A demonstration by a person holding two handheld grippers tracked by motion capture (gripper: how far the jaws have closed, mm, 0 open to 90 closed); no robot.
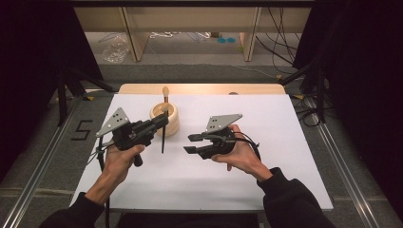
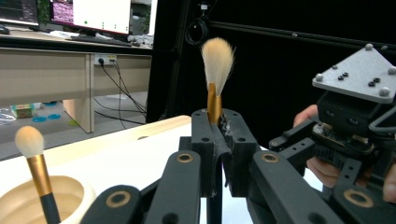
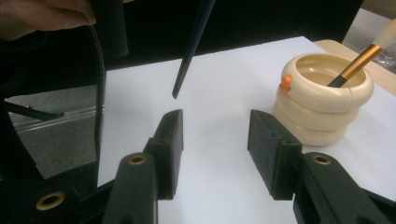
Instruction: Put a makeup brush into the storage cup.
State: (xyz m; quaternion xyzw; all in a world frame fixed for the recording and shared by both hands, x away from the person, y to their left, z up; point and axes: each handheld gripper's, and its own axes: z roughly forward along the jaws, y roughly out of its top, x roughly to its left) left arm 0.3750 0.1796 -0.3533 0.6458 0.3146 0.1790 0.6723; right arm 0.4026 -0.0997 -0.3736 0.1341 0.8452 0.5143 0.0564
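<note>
My left gripper (image 1: pixel 164 122) is shut on a makeup brush (image 2: pixel 215 100) just below its gold ferrule. The cream bristles stand up and the dark handle (image 1: pixel 163 140) hangs down over the white table (image 1: pixel 266 118). Right behind it stands a cream ringed holder (image 1: pixel 172 124) with a second brush (image 1: pixel 165 92) leaning in it. My right gripper (image 1: pixel 190 143) is to the right of the held brush, turned on its side and pointing left. Its jaws are open with nothing between them (image 3: pixel 215 140). The held handle's tip (image 3: pixel 176 92) hangs just beyond the right gripper's left jaw.
A small orange knob (image 3: pixel 286 83) sits on the holder's rim. A wooden strip (image 1: pixel 199 89) borders the table's far edge. Beyond it lie floor, cables (image 1: pixel 280 52) and desk legs. Metal rails (image 1: pixel 342 166) run along both sides.
</note>
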